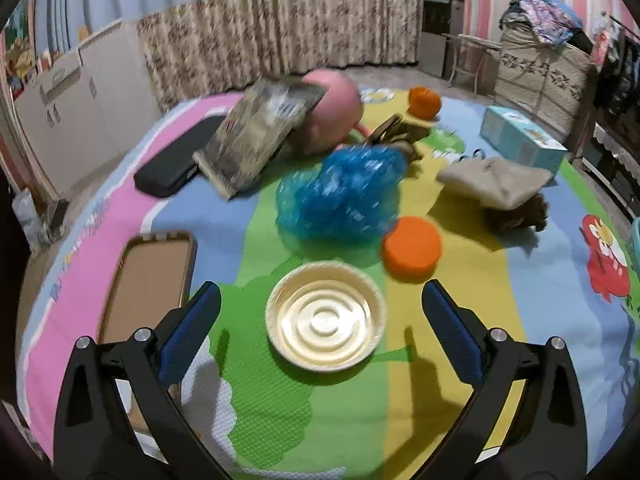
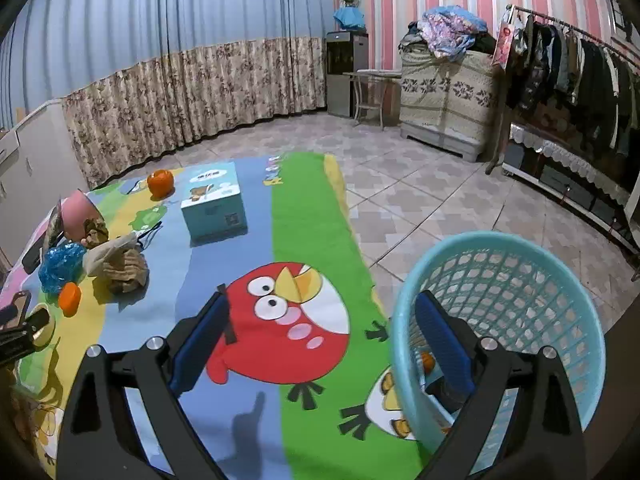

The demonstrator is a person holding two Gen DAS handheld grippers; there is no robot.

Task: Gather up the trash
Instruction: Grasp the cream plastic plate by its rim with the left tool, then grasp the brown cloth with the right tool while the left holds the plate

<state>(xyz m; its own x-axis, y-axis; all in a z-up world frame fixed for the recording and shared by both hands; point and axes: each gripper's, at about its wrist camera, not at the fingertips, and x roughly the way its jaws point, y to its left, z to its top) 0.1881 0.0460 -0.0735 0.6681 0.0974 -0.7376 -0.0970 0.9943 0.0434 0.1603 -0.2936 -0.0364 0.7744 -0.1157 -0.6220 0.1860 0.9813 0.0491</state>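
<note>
A striped cartoon mat covered the floor and carried everything. At its right edge, in the right wrist view, stood a light-blue mesh basket, with something orange low inside it, too hidden to name. Far right on the mat sat a pale blue box, and left of centre a book leaned against a pink ball. A black case lay at the far left, a brown tray nearer on the left.

Then the trash: a crumpled blue plastic bag in the middle of the mat, a beige cloth over brown crumpled paper to its right. An orange lid lay just right of the bag, and a paper bowl sat nearest of all. A small orange fruit rested far back.

The left gripper hung above the bowl, fingers wide apart on either side, gripping nothing. The right gripper was spread open too, empty, its right finger in front of the basket's rim.
</note>
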